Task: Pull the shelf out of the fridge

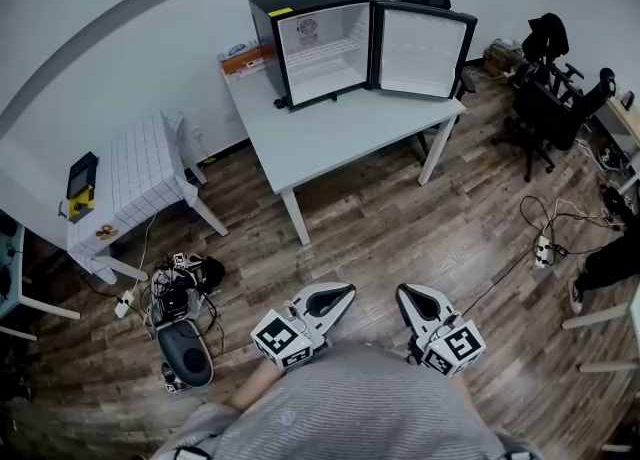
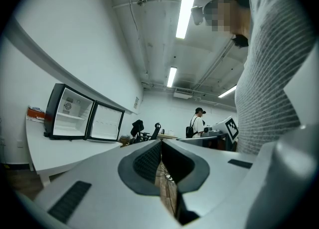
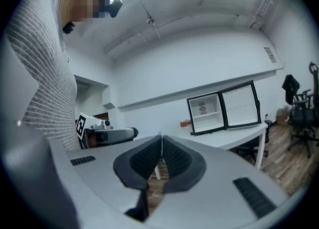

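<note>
There is one fridge [image 1: 318,40], a small black box with a white inside. It stands at the far left corner of the one bench [image 1: 340,138] that carries it. Its single door [image 1: 424,51] is swung fully open towards the bench's far right corner. One shelf [image 1: 319,51] shows inside, lying level about halfway up the cavity and fully seated. It looks like pale wire, though it is too small to be sure. An orange box [image 1: 246,59] lies just beside the fridge on the bench's far left edge. Two tools are in play, both held low in front of the person's body over the wooden floor [image 1: 400,228], well apart from the bench. The left tool [image 1: 343,294] and the right tool [image 1: 405,295] both point level towards the bench. Each has its dark ribbed pads [image 2: 149,161] pressed together with nothing between them.
</note>
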